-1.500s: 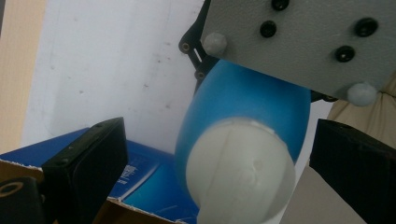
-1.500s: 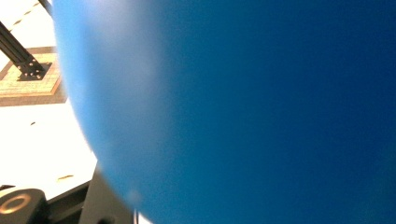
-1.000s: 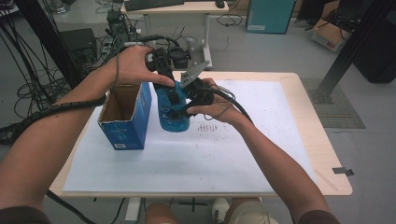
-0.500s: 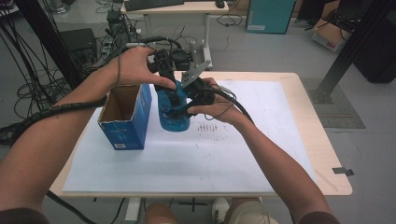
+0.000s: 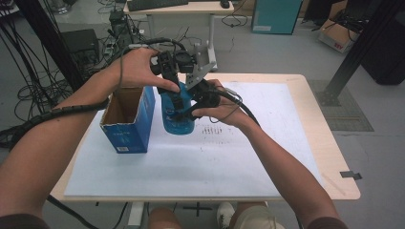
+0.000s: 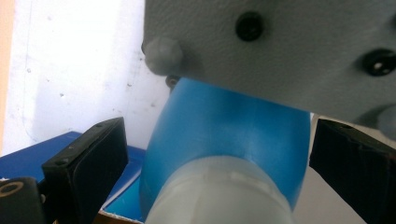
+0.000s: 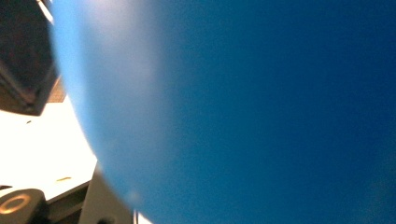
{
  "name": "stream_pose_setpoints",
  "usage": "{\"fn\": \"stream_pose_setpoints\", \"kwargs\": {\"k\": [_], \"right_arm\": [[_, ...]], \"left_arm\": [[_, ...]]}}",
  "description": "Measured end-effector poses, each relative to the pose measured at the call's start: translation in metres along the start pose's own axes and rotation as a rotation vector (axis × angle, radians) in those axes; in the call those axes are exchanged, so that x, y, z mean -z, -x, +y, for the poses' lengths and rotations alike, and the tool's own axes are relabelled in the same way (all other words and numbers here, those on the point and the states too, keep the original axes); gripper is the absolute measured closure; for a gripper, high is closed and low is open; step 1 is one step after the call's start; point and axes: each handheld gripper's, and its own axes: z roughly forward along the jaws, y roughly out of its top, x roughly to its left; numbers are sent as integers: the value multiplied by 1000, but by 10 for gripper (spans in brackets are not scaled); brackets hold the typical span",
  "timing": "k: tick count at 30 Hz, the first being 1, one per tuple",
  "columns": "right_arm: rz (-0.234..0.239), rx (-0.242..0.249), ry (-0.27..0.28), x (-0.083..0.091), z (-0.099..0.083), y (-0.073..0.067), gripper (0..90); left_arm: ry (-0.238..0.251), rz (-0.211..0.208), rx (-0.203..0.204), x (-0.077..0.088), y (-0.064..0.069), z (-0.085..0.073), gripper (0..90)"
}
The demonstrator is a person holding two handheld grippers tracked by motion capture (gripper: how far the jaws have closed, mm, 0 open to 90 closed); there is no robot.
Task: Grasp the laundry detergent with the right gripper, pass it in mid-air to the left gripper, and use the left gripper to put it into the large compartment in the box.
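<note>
The right gripper clamps the side of the blue bottle; in its own view the blue wall sits hard against the lens, and the jaws are drawn in as far as the bottle's body lets them. The left gripper comes down over the bottle's top with its jaws spread. In the left gripper view one black pad stands left of the blue shoulder and the other right of it, both with a gap, and the white cap lies between them at the bottom.

The bottle stands upright on the white sheet, toward the table's far-left part, just beside the open blue carton, which stands nearer the left edge.

The step in hand looks like taking hold of the cap. To do it well, I would keep the right grip firm and still so the bottle cannot tip or spin, centre the left jaws on the cap rather than the wider shoulder, and close squarely before any twist or lift. The grey plate of the right gripper crowds the neck, so the approach needs care.

Count: one bottle, one cap, one carton, two grippers, one sheet.
</note>
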Motion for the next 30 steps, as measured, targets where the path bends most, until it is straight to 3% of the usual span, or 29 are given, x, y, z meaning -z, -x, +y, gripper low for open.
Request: {"fn": "stream_pose_setpoints", "kwargs": {"k": [4, 10, 11, 12, 13, 14, 19, 23, 30], "right_arm": [[-5, 16, 10, 0, 1, 1, 438], [9, -48, -36, 3, 2, -4, 438], [9, -42, -33, 2, 2, -4, 437], [-12, 23, 9, -1, 2, 1, 437], [-19, 42, 20, -2, 2, 3, 437], [-4, 4, 1, 0, 2, 0, 437], [-8, 27, 12, -1, 3, 1, 437], [1, -6, -6, 0, 3, -2, 437], [-11, 20, -1, 0, 3, 0, 437]], "left_arm": [[3, -12, 5, 0, 0, 0, 48], [1, -5, -7, 1, 1, -1, 48], [3, -10, -2, 1, 1, -1, 49], [5, -2, -3, 1, 1, -2, 48], [5, -3, -1, 1, 1, -2, 48], [5, -7, 2, 2, 1, -2, 48], [2, 1, -4, 3, 1, -2, 48], [12, 3, -5, 3, 1, -1, 48], [13, 4, 2, 5, 2, -1, 49]]}}
